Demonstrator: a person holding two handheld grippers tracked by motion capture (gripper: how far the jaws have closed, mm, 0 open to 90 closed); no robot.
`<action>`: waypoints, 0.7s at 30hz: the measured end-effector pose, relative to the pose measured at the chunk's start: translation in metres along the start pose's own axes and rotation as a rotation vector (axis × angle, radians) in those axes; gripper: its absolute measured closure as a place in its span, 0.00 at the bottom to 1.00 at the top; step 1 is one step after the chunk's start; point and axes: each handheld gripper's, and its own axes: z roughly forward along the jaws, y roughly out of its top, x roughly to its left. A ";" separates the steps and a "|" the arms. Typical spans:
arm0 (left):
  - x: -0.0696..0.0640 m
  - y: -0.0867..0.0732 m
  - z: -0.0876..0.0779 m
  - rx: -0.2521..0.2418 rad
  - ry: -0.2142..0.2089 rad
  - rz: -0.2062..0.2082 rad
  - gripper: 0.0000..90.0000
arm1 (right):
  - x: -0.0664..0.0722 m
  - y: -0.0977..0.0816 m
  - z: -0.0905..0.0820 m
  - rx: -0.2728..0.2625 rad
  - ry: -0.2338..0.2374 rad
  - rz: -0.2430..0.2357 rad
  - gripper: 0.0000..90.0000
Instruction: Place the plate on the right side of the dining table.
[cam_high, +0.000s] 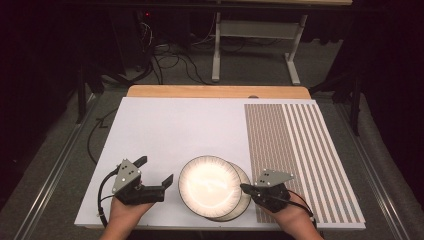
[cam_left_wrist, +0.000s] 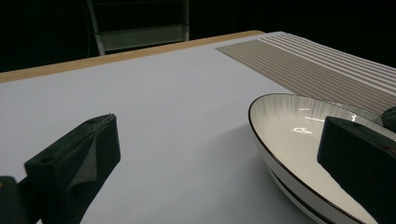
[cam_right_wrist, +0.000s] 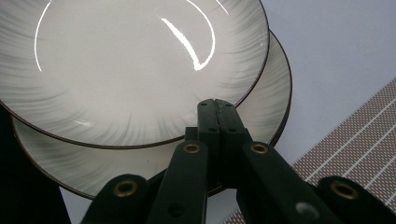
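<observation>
1. Setting: dark room, cables and a metal frame on the floor beyond the table. Work surface is a white board over a wooden top, with a striped placemat on its right part.
2. Right gripper: jaws pressed fully together, nothing seen between the tips. In the right gripper view the tips lie over the rim of the lower plate, just short of the upper plate; whether they touch the rim cannot be told.
3. Left gripper: jaws spread wide, empty, level with the board. The stack sits just beside its nearer jaw; the rim of the upper plate is near that jaw, apart from it.
4. Position of stack: two plates between the two grippers, upper one offset toward the left gripper, lower one peeking out on the right gripper's side.
5. Handling, judged: glazed ceramic, stiff, fairly heavy, slick, chips on impact. The only purchase is the thin raised rim; pinch across it, one jaw under and one over. The offset leaves the upper rim overhanging on the left gripper's side: best entry.
6. Room: broad bare board beyond the left gripper. The near table edge lies close behind both hands; the placemat edge sits under the right gripper.
</observation>
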 end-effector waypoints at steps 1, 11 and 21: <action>0.000 0.000 0.000 0.000 0.000 0.000 0.00 | 0.000 0.000 0.000 0.006 0.000 -0.002 1.00; -0.002 0.001 0.000 0.001 -0.023 -0.014 0.00 | 0.006 0.002 0.010 0.039 0.013 -0.014 1.00; -0.009 0.002 0.003 0.019 -0.077 -0.034 0.00 | 0.012 0.007 0.016 0.035 0.026 -0.036 1.00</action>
